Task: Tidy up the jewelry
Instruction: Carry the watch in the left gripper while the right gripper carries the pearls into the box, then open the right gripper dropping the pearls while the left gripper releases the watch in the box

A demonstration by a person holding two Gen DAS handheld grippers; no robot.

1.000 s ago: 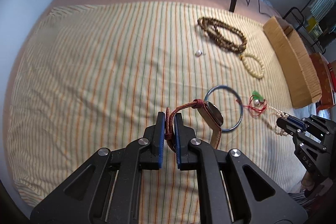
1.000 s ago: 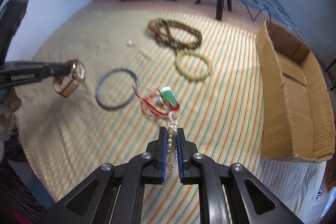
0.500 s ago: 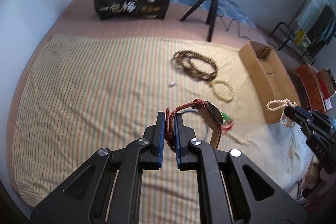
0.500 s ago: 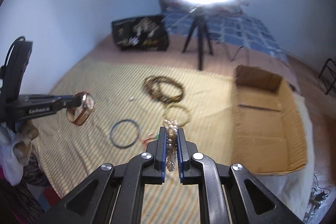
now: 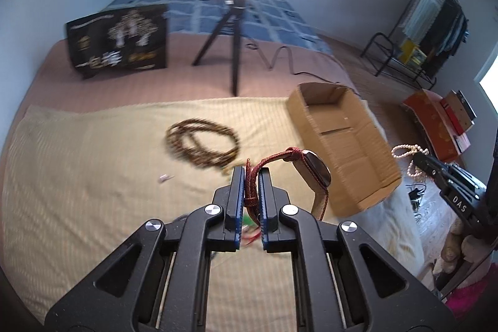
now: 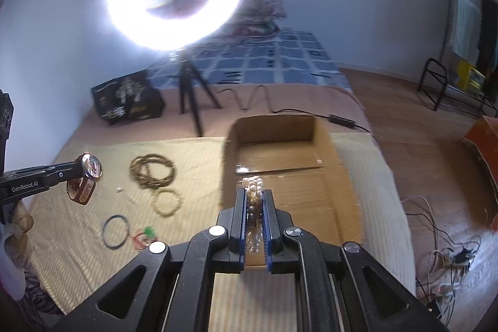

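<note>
My left gripper (image 5: 251,173) is shut on the red strap of a wristwatch (image 5: 312,168), held above the striped cloth; it also shows in the right wrist view (image 6: 88,173). My right gripper (image 6: 253,195) is shut on a pearl necklace (image 6: 253,187), held above the near end of the open cardboard box (image 6: 280,151). The pearls (image 5: 406,151) and box (image 5: 342,126) also show in the left wrist view. On the cloth lie brown bead strands (image 6: 152,170), a cream bead bracelet (image 6: 166,201), a blue bangle (image 6: 115,231) and a green pendant on red cord (image 6: 146,235).
A ring light on a black tripod (image 6: 190,101) stands behind the cloth, with a black printed box (image 6: 127,97) to its left. A small white piece (image 5: 165,177) lies on the cloth. Cables (image 6: 448,257) and a red box (image 5: 435,120) are on the floor at right.
Both grippers have lifted higher and tilted up with their loads. My right gripper has carried the pearls to the right, over the cardboard box. The watch stays clamped in the left.
</note>
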